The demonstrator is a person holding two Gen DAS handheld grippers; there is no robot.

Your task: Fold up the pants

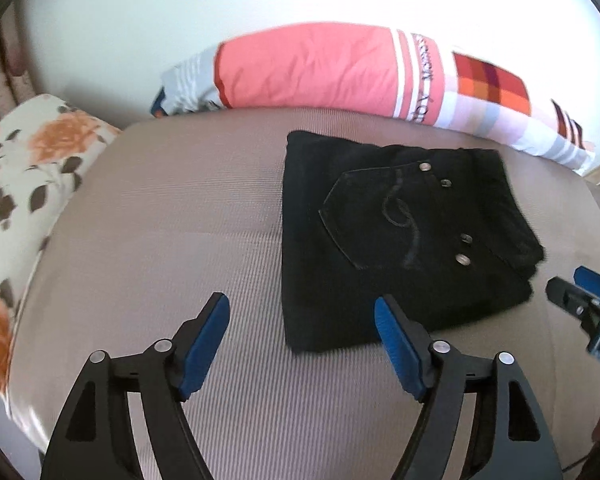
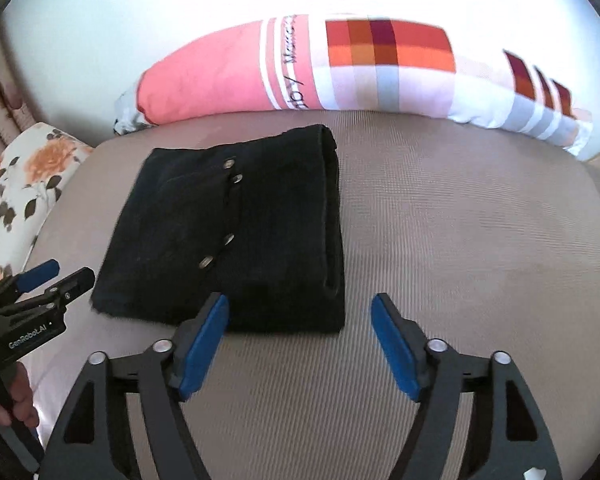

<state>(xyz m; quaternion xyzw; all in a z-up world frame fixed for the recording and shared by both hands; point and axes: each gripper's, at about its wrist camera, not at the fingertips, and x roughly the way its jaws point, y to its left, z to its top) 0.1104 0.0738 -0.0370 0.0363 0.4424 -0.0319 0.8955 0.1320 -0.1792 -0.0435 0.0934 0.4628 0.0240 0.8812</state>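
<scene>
The black pants (image 1: 404, 236) lie folded into a compact rectangle on the beige ribbed mattress (image 1: 172, 232), back pocket and metal studs facing up. In the right wrist view the pants (image 2: 236, 232) sit left of centre. My left gripper (image 1: 302, 312) is open and empty, just in front of the bundle's near-left corner. My right gripper (image 2: 300, 312) is open and empty, by the bundle's near-right corner. Each gripper shows in the other's view: the right gripper (image 1: 580, 292) at the right edge, the left gripper (image 2: 52, 276) at the left edge.
A long pink, white and plaid bolster pillow (image 1: 340, 72) lies along the far edge against the pale wall. A floral pillow (image 1: 24, 184) sits at the left. Bare mattress (image 2: 480, 240) stretches right of the pants.
</scene>
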